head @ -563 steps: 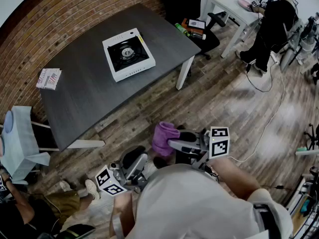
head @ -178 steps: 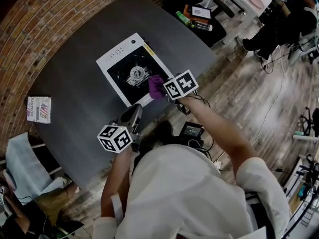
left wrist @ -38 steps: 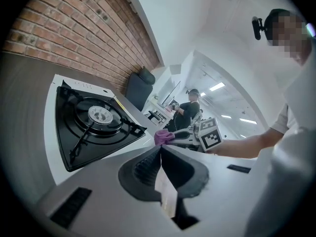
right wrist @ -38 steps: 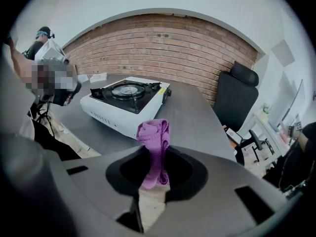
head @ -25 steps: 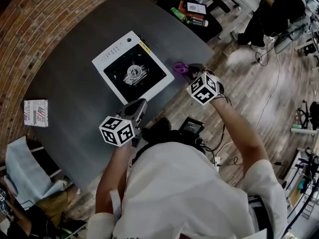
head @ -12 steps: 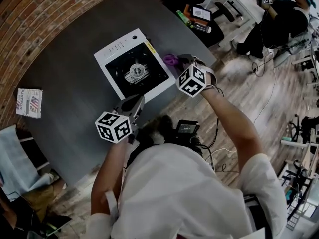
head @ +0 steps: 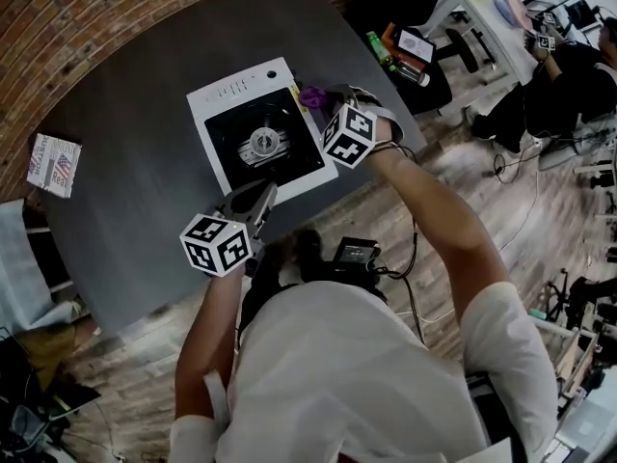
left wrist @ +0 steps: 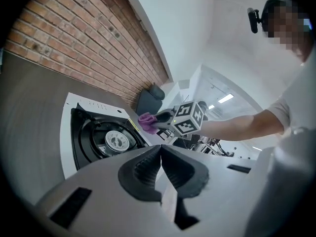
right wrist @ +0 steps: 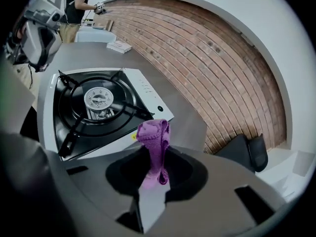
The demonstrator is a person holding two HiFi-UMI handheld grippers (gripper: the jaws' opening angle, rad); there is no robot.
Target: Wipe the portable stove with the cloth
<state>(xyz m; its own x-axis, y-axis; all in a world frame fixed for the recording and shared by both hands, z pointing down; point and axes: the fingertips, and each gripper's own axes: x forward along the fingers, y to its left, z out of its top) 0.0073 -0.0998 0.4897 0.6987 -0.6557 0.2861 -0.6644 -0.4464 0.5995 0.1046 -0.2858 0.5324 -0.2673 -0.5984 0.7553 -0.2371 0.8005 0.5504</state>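
Right gripper view shows the right hand-held gripper [right wrist: 154,158] squeezing the purple cloth [right wrist: 154,131]. The stove [right wrist: 98,102] sits just ahead, to its left, on the desk [right wrist: 185,117]. The left hand-held gripper [left wrist: 161,154] is closed on nothing.

Head view overhead, gripper views low, sharing stove [head: 262,145]

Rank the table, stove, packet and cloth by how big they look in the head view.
1. table
2. stove
3. packet
4. cloth, smallest, though only part of it shows
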